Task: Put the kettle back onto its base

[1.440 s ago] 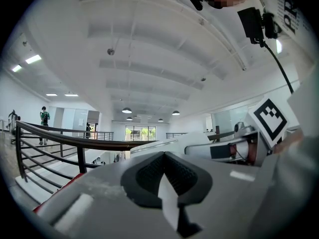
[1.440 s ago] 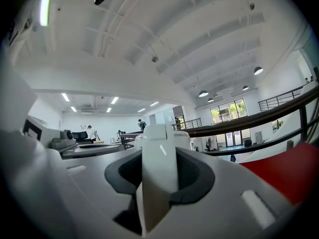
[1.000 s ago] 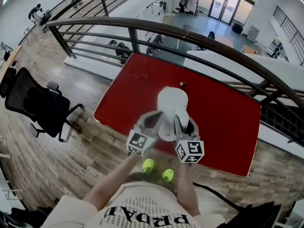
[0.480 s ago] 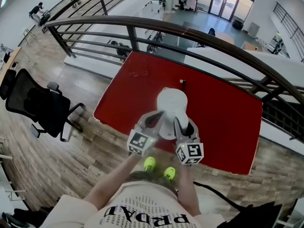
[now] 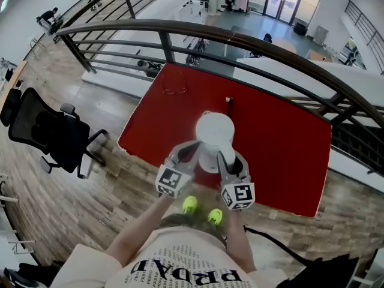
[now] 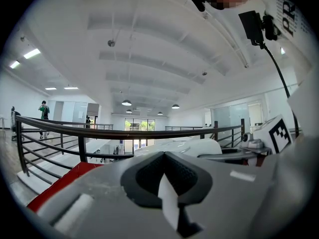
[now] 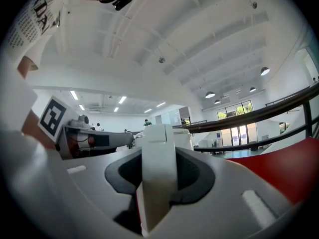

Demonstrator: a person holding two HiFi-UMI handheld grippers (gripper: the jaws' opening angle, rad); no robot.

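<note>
Moved since a second ago: kettle (image 5: pixel 214 135) and both grippers, slightly lower and nearer the person.

Head view: white kettle held above red table (image 5: pixel 282 155). Base not seen, possibly hidden beneath the kettle.

Left gripper view: left gripper (image 6: pixel 167 183) pinches a thin white edge, seemingly part of the kettle.

Right gripper view: right gripper (image 7: pixel 159 178) clamps the white handle (image 7: pixel 158 148) squarely.

Handling, by estimate: rigid, smooth shell, likely slippery; heavy if filled, apt to swing. Best taken at the handle and kept upright.
</note>
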